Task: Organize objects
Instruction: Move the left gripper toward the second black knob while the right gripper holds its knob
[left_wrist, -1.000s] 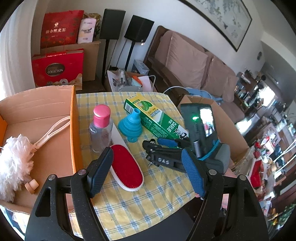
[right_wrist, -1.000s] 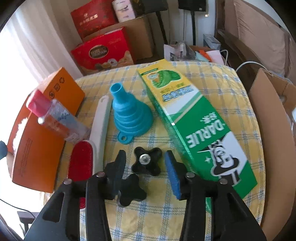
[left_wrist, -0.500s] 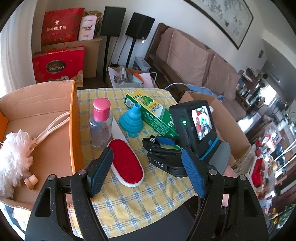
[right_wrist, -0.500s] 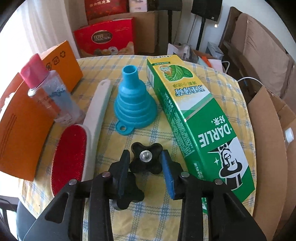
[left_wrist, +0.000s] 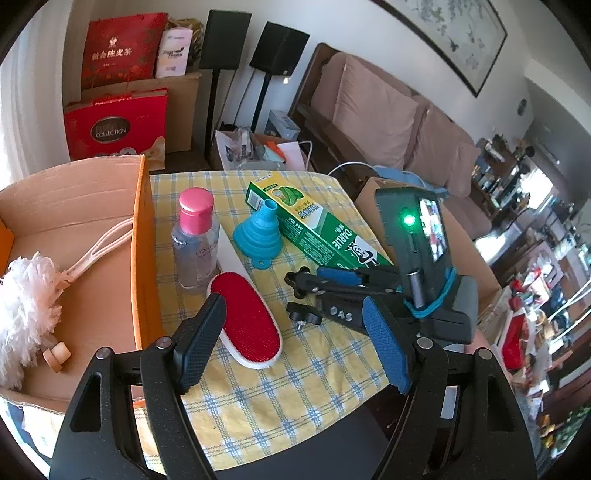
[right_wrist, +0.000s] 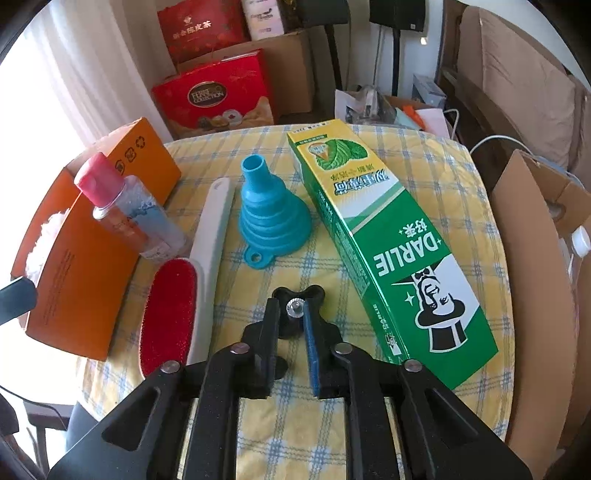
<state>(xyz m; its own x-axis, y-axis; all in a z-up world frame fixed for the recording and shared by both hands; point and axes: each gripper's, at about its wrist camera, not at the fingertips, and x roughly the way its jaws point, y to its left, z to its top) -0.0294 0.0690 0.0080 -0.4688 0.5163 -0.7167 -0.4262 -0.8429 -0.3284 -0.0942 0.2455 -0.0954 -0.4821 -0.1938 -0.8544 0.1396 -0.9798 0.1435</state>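
Right gripper (right_wrist: 290, 317): jaws closing around a black knob (right_wrist: 295, 308); the knob sits between the two fingers, its metal screw showing in the gap. Whether the pads already press on it cannot be told.
Knob: on the checked cloth (right_wrist: 424, 173), partly hidden by the fingers; its far lobes stick out beyond the fingertips.
Second knob (left_wrist: 303, 316): seen from the left wrist, lying on the cloth just beside the right gripper's body.
Left gripper (left_wrist: 295, 343): jaws wide apart, holding nothing, above the near edge of the table.
Brush (left_wrist: 245, 319): red pad lies between the left fingers and beyond them, nearer the left finger; its white handle points away.
Bottle (left_wrist: 194, 240): upright, pink cap, beyond the left finger, touching the brush handle.
Funnel (right_wrist: 267, 212): blue, wide end down, beyond the right fingertips, between brush handle and carton.
Carton (right_wrist: 384, 243): green toothpaste box, flat, to the right of the right fingers.
Box (left_wrist: 142, 236): orange cardboard, left of the left fingers, with a white duster (left_wrist: 26, 295) inside.
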